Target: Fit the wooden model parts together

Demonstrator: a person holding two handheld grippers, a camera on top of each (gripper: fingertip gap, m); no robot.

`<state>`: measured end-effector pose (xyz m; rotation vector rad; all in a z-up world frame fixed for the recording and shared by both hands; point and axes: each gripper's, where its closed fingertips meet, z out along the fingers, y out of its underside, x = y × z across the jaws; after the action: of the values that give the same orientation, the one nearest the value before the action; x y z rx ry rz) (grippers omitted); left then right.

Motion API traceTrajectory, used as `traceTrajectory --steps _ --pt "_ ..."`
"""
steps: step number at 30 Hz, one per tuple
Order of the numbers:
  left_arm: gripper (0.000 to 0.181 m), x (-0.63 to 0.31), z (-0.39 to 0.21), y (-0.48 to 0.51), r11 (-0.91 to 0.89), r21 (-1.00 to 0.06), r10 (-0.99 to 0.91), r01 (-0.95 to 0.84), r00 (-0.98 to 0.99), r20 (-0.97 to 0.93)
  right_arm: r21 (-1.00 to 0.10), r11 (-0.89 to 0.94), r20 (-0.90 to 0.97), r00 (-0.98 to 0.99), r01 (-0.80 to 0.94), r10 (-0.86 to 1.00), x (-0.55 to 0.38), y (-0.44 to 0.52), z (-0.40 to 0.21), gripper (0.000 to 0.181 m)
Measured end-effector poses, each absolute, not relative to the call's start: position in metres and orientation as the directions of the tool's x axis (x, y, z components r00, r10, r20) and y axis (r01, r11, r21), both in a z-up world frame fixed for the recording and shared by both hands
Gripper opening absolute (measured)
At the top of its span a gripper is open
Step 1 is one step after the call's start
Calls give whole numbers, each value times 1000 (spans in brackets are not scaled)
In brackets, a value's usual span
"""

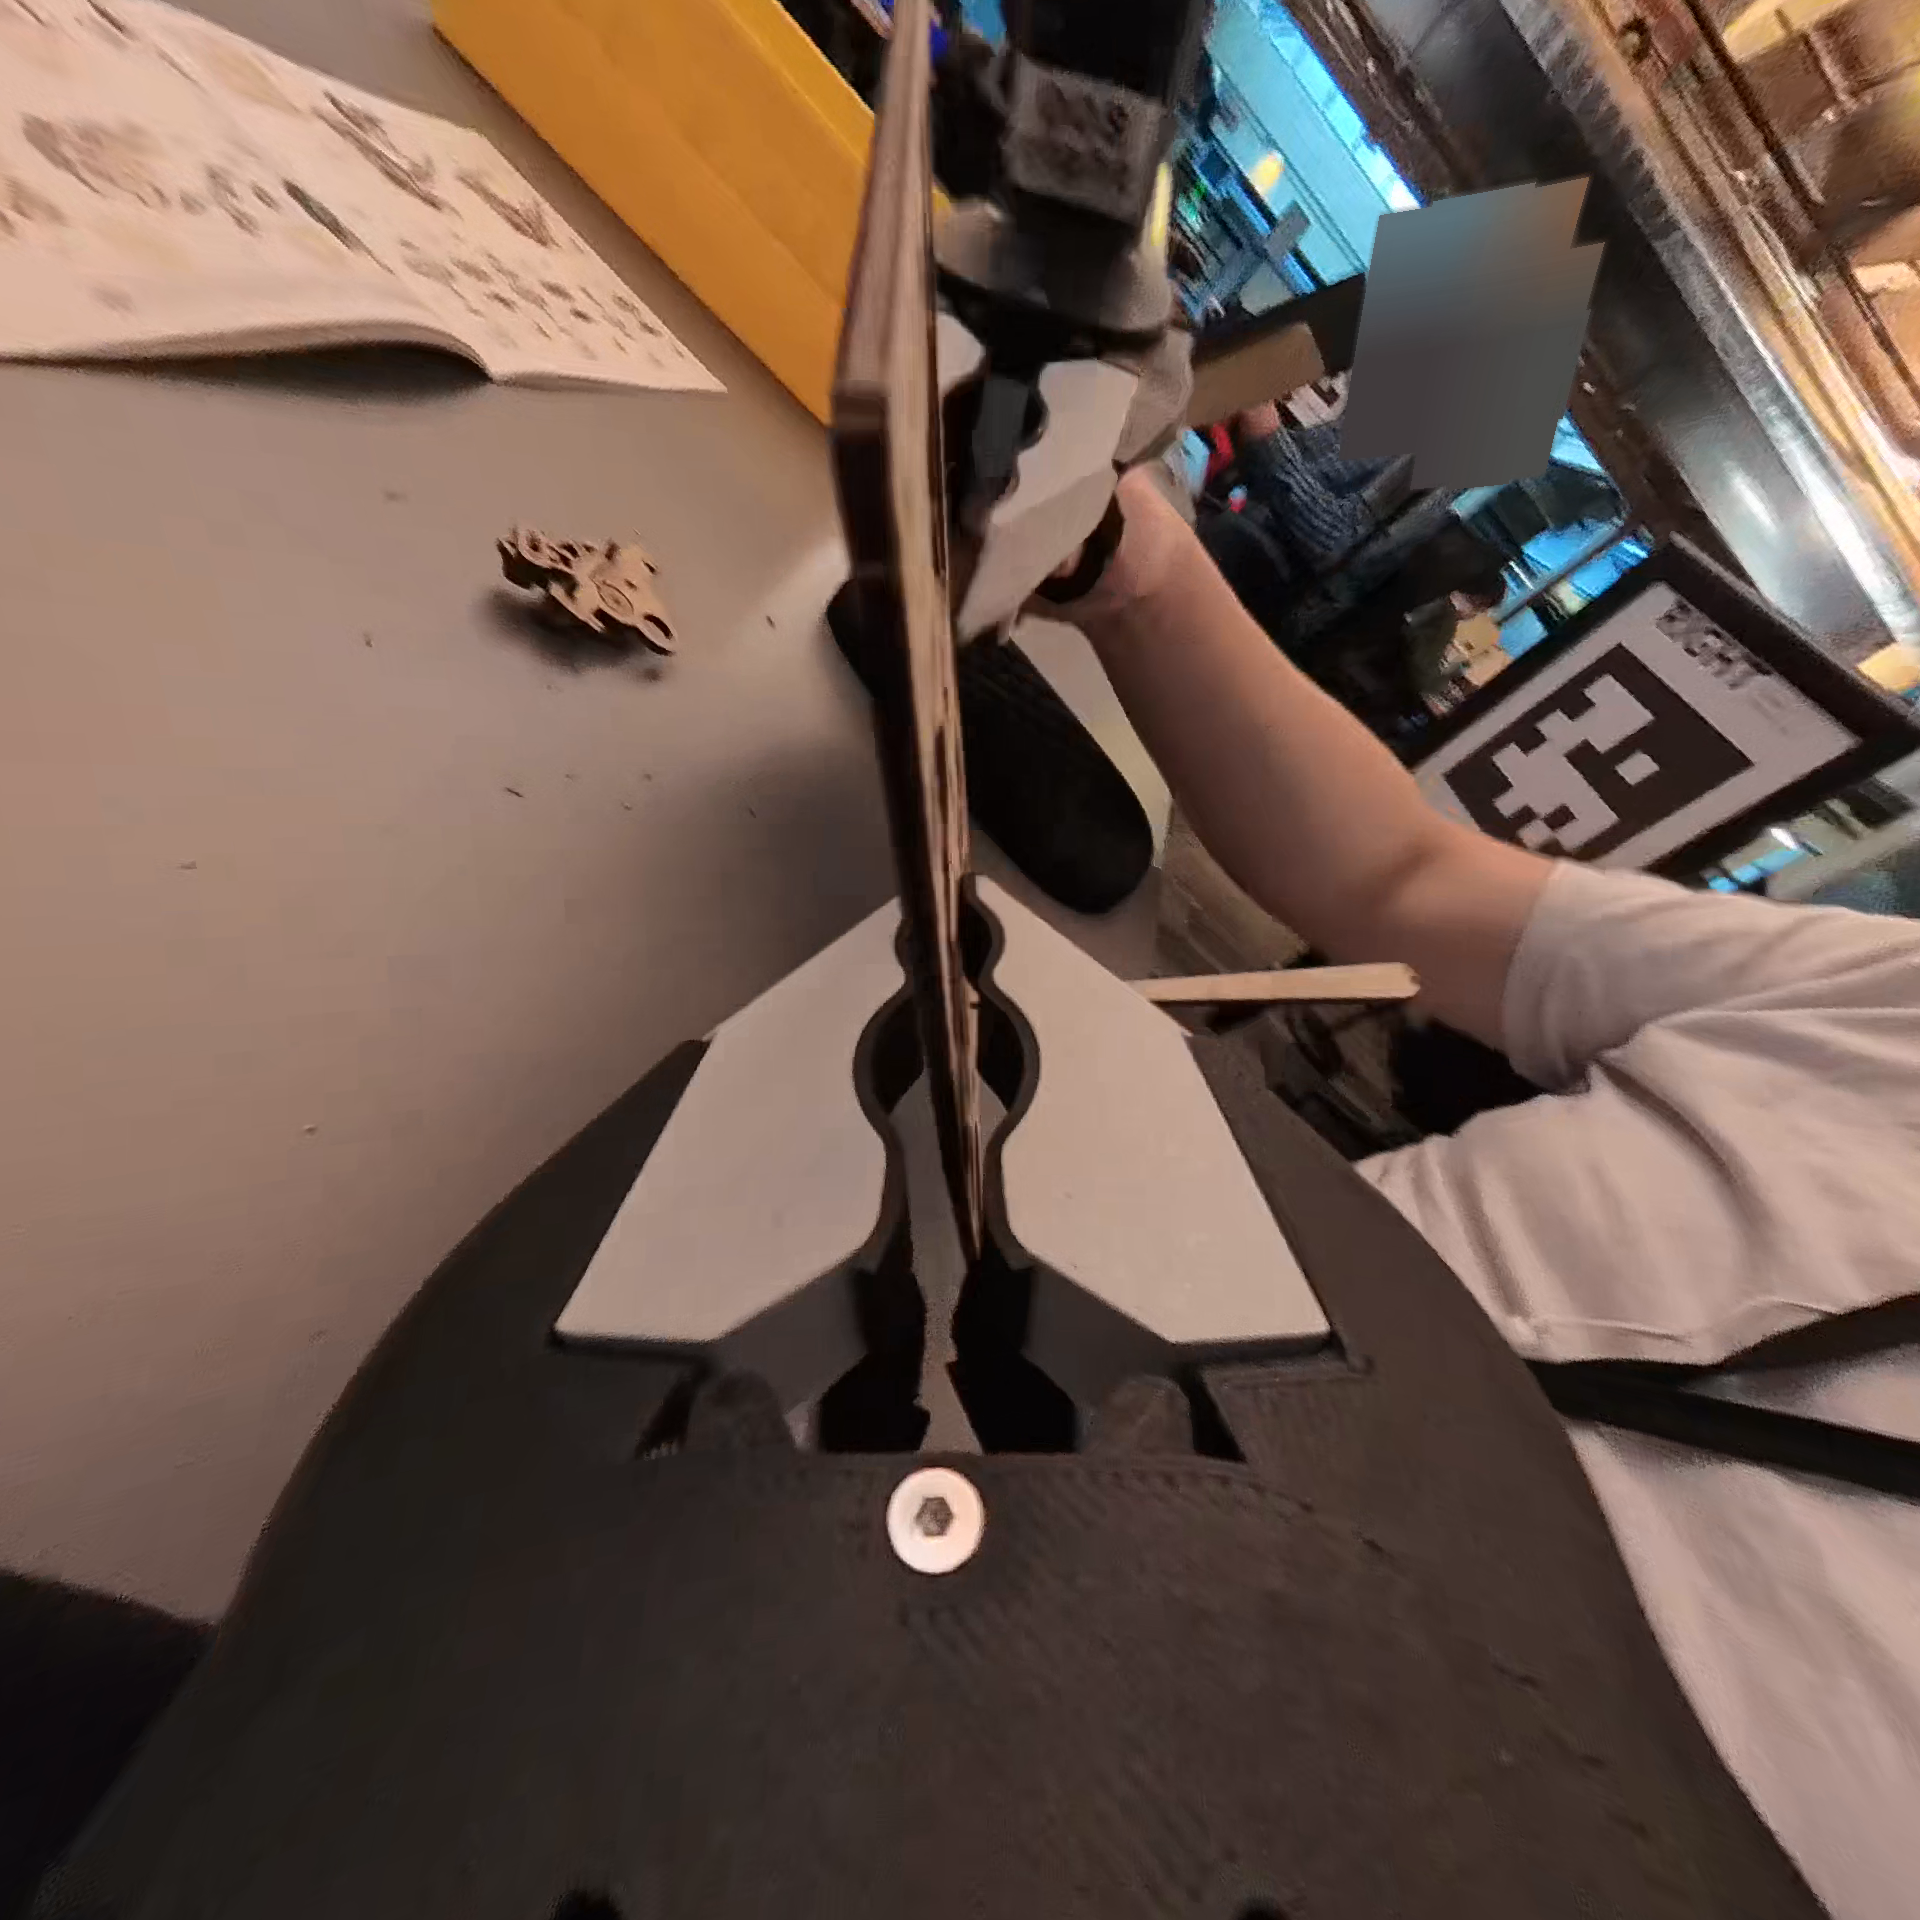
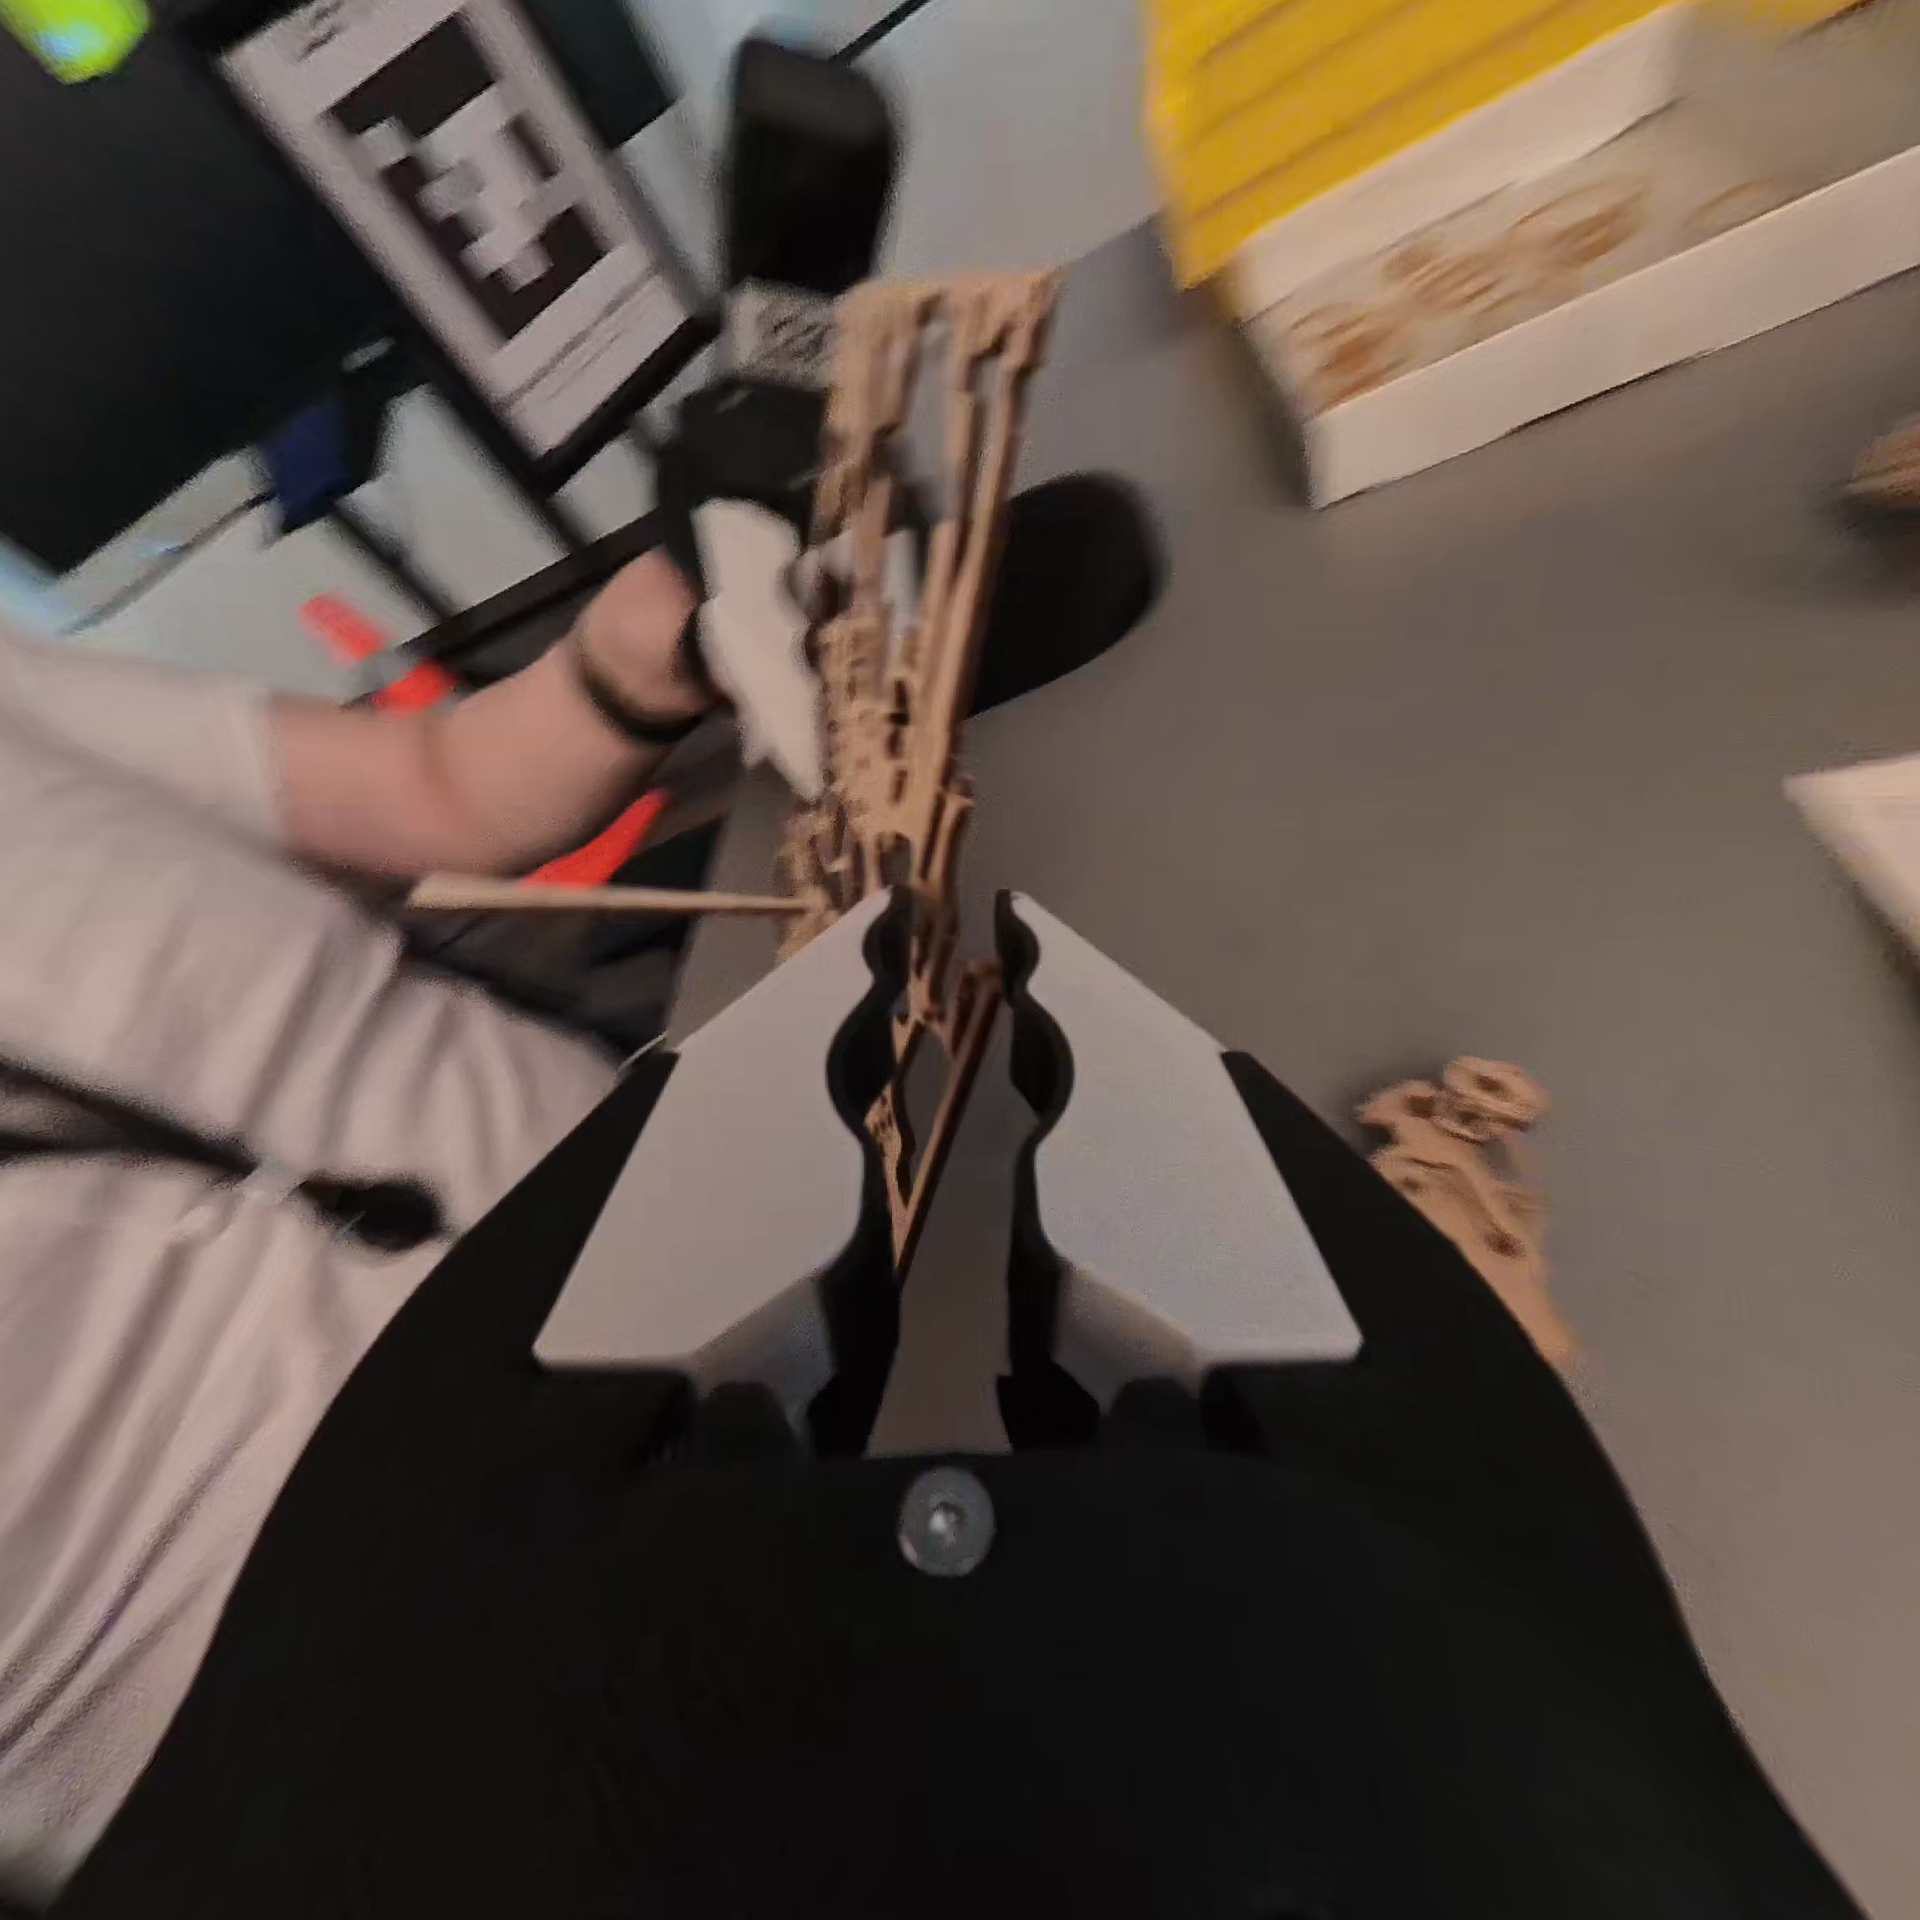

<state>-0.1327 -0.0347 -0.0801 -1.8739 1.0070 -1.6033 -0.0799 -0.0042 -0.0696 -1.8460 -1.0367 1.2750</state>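
My left gripper (image 1: 940, 914) is shut on a thin wooden parts sheet (image 1: 899, 416), seen edge-on and held upright above the grey table (image 1: 312, 935). My right gripper (image 2: 948, 904) has its jaws slightly apart, with a corner of the same cut-out sheet (image 2: 883, 686) between them. In the left wrist view, the right gripper (image 1: 1039, 488) sits against the sheet's far side. The left gripper (image 2: 753, 634) also shows in the right wrist view, holding the sheet farther up. A small assembled wooden piece (image 1: 587, 592) lies on the table, also in the blurred right wrist view (image 2: 1455, 1153).
An open instruction booklet (image 1: 260, 208) and a yellow box (image 1: 675, 156) lie at the table's far side. A black pad (image 1: 1049, 769) rests by the table edge. A thin wooden stick (image 1: 1278, 982) juts out near the person's arm (image 1: 1299, 810). The gap from one gripper's tips to the other's is roughly 7 cm.
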Motion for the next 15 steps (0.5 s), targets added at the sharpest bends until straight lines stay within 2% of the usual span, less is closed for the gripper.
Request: traceTrajectory --steps 1,3,5,6,8,10,13,15 --pt "1 -136 -79 -30 -602 -775 -797 -191 86 598 -876 -445 -372 327 185 869 -72 7 -62 23" --pt "0 -144 -78 -23 -552 -822 -831 -143 176 528 -956 -286 -222 483 62 847 -61 2 -31 31" --pt "1 -150 -76 -20 -522 -847 -836 -101 258 484 -995 -88 -50 553 42 832 -68 -33 -13 39" --pt "1 -152 -77 -20 -503 -859 -838 -96 298 458 -996 -55 -5 578 69 816 -77 -49 -18 44" --pt "1 -154 -82 -18 -468 -876 -836 -120 381 394 -981 -144 -40 592 129 805 -100 -78 -43 56" --pt "1 -154 -86 -18 -437 -887 -835 -147 433 340 -970 -209 -91 617 121 781 -115 -93 -56 56" --pt "1 -151 -86 -20 -427 -892 -829 -148 457 321 -958 -272 -133 693 94 708 -116 -91 -70 42" --pt "1 -151 -86 -22 -410 -898 -830 -159 473 295 -918 -396 -271 664 41 697 -122 -91 -81 36"
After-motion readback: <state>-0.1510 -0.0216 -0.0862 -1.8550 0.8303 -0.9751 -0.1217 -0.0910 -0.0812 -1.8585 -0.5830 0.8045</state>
